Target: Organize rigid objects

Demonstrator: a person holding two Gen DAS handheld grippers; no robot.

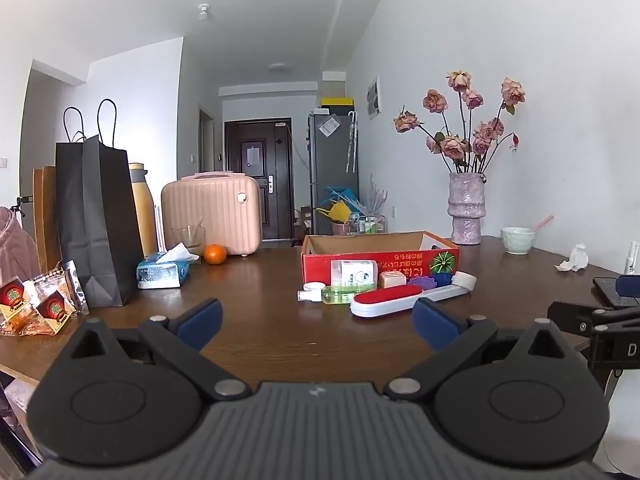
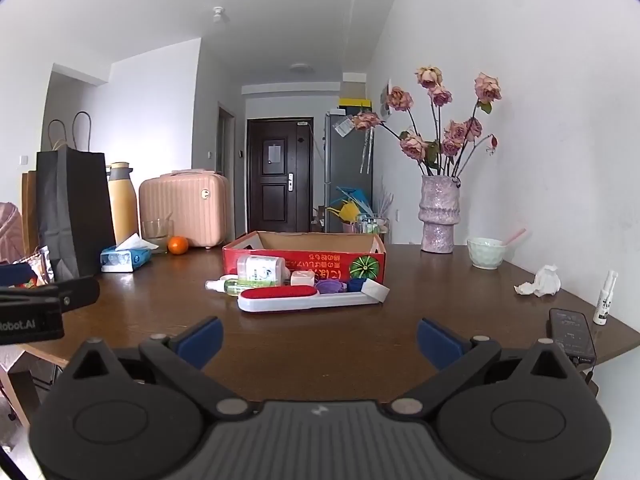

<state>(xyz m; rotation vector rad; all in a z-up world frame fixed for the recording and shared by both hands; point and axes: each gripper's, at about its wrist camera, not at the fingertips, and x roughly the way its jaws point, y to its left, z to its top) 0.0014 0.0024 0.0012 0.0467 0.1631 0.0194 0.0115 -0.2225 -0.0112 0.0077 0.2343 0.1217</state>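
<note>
An open red cardboard box [image 1: 380, 258] [image 2: 304, 258] stands on the brown table [image 1: 260, 308] [image 2: 320, 340]. In front of it lie a red-and-white lint brush [image 1: 390, 299] [image 2: 280, 296], a green bottle [image 1: 340, 294] [image 2: 236, 286], a clear square container [image 1: 354, 272] [image 2: 260, 269], a small white box [image 1: 392, 279] [image 2: 302, 278], purple and blue pieces [image 1: 422, 281] [image 2: 332, 286] and a white tape roll [image 1: 464, 280] [image 2: 375, 290]. My left gripper [image 1: 318, 320] and right gripper [image 2: 320, 338] are both open and empty, well short of the pile.
At the left stand a black paper bag [image 1: 94, 220] [image 2: 68, 208], tissue pack [image 1: 162, 272] [image 2: 124, 258], glass, orange [image 1: 215, 254] [image 2: 178, 245], pink case [image 1: 212, 212] and snack packets [image 1: 36, 304]. At the right are a flower vase [image 1: 466, 208] [image 2: 438, 216], bowl [image 1: 518, 240] [image 2: 486, 252], crumpled tissue [image 2: 540, 282], spray bottle [image 2: 604, 300] and phone [image 2: 572, 334].
</note>
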